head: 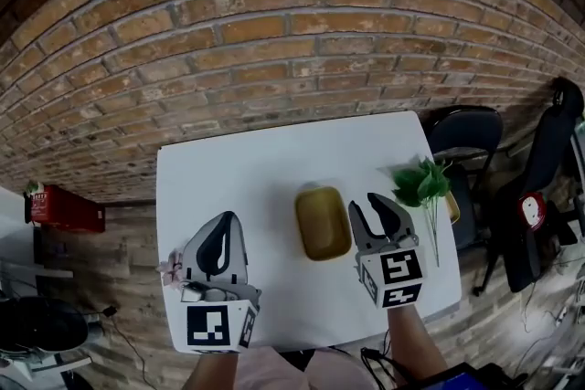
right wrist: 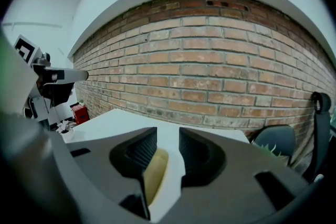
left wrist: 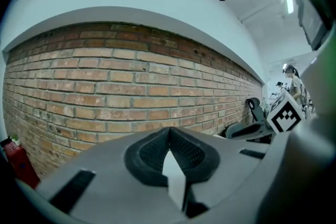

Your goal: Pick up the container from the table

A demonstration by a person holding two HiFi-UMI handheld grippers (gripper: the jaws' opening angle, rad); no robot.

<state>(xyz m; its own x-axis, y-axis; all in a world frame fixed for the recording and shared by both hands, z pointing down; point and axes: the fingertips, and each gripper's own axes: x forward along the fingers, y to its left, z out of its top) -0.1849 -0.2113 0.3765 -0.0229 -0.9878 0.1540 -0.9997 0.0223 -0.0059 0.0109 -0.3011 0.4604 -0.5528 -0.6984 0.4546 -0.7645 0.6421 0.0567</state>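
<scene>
- Nearest the viewer, left of the container [head: 322, 222], the left gripper [head: 224, 228] hangs above the white table [head: 247, 164], its jaws clenched tip to tip on nothing.
- Farther left of the container, a small pink flower [head: 172, 268] lies at the table's edge.
- Just right of the container, the right gripper [head: 370, 207] has its jaws apart. The pads press on nothing, and the container's yellow side shows through the gap.
- Between the two grippers, the container, a shallow yellow rectangular tray, sits flat around the table's middle.
- Right of the container, past the right gripper, lies a green leafy sprig [head: 420, 183].
- Behind the container stands a brick wall [head: 274, 32].
</scene>
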